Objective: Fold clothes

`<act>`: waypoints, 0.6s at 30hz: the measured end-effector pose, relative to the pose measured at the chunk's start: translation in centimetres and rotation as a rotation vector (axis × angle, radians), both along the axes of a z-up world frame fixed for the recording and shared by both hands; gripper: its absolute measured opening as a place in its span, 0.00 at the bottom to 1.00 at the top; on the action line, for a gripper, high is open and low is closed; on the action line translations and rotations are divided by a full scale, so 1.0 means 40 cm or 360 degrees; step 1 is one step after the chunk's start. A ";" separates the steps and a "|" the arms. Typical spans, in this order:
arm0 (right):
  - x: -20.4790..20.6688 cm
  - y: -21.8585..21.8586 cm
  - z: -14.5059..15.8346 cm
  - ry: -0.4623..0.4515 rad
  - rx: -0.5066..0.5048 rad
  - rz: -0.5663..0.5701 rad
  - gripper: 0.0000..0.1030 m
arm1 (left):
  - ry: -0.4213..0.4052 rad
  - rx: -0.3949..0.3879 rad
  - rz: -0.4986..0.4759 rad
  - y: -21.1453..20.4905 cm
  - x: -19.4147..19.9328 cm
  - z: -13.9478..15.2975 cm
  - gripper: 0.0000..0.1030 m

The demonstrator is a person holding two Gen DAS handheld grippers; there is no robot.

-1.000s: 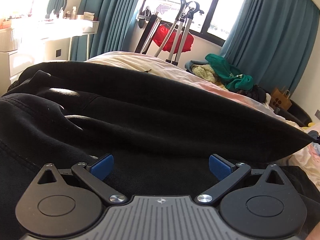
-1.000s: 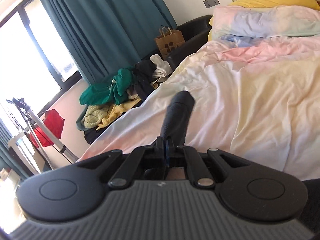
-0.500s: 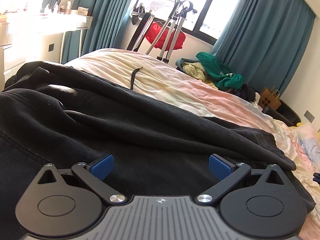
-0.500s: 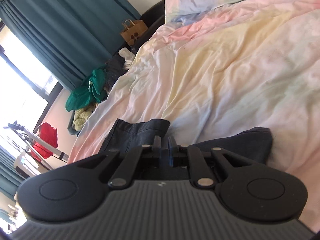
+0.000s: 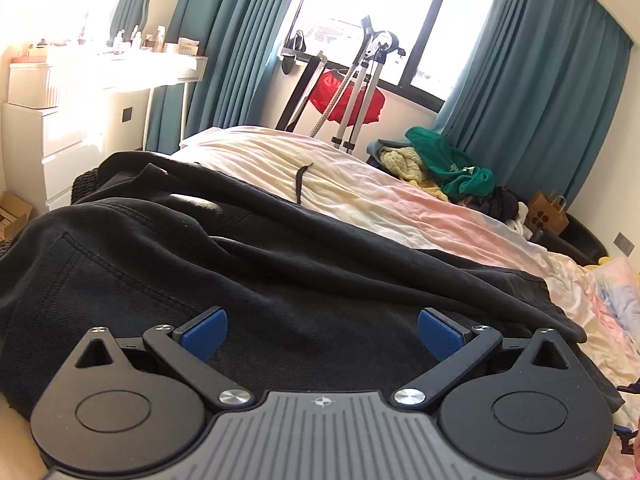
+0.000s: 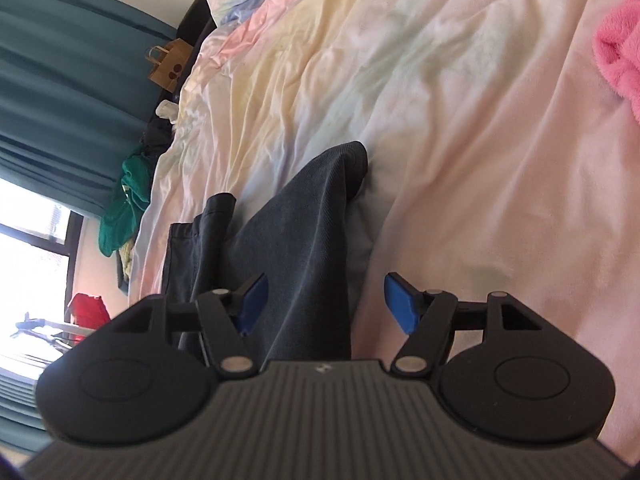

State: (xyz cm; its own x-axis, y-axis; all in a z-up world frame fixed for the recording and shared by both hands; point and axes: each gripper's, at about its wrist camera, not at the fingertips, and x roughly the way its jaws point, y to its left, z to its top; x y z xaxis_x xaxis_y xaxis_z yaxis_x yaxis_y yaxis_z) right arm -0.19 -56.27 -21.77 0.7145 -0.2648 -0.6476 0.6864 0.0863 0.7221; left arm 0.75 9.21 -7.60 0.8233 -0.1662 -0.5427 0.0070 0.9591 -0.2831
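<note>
black jeans [image 5: 280,280] are laid out on the bed [image 5: 400,208], on the pastel duvet. in the left wrist view they run long-ways across the frame, from the bunched-up wide end at the left near the white drawers [image 5: 60,148] toward the right, where the leg hems end near the pillows. one loose strap or cord [image 5: 301,184] sticks off the far edge onto the sheet.

left gripper [image 5: 320,332] sits low over the jeans with its jaws spread wide, blue pads [image 5: 204,330] apart, nothing between them but fabric underneath. can't tell if it's actually touching the cloth.

right gripper [image 6: 322,304] is also spread open, hovering at the leg end. in the right wrist view the leg points away from the camera up the bed, hem at the far tip, one leg lying over the other. the left pad is over the denim, the right one over bare duvet. pink fluffy thing [image 6: 620,48] at the right edge, well apart.
</note>
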 end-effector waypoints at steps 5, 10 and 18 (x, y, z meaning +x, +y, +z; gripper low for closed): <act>0.029 -0.016 -0.041 -0.0020 0.0012 -0.0010 0.64 | 0.0005 0.0058 0.0060 0.067 -0.073 0.034 1.00; 0.066 -0.024 -0.027 -0.0091 -0.0146 0.0043 0.55 | -0.0024 0.0087 0.0098 0.143 -0.131 0.091 1.00; 0.108 -0.048 -0.059 -0.0067 -0.0110 0.0110 0.16 | 0.0096 -0.0159 0.0295 0.284 -0.127 0.055 1.00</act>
